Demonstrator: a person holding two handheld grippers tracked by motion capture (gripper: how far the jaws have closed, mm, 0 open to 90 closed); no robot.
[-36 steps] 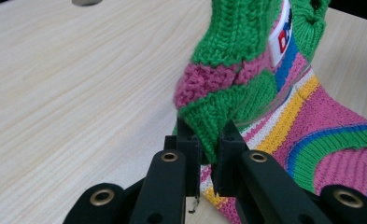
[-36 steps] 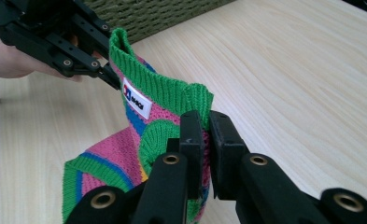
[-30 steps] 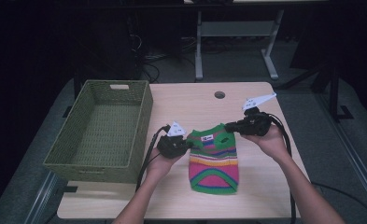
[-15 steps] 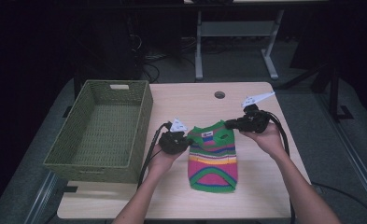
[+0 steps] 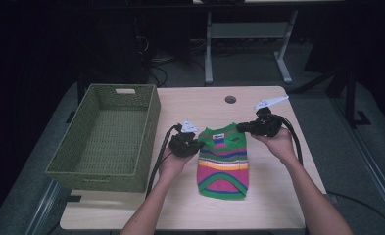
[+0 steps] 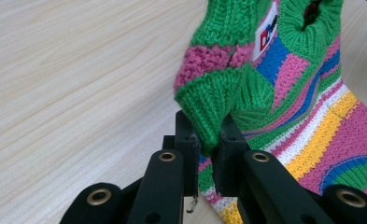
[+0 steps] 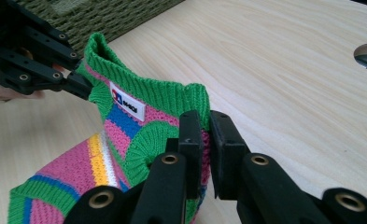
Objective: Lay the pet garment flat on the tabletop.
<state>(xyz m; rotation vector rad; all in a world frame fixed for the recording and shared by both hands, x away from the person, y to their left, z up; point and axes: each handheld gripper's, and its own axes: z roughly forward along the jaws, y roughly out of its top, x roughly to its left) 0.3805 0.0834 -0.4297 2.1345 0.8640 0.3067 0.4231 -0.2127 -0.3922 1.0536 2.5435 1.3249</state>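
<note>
Sweater (image 5: 223,161) lies mid-table, hem nearest. Left gripper (image 6: 208,151) pinches its left shoulder, right gripper (image 7: 205,140) its right shoulder, both lifted slightly. Basket (image 5: 148,128) far left empty; likely placing not yet done.

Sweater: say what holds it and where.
Both grippers grip the sweater: left gripper on one top corner, right gripper on the other, beside the collar.

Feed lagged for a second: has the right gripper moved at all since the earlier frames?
Barely, if at all: the right gripper holds the same spot below the table's round hole, shut on the striped sweater.
</note>
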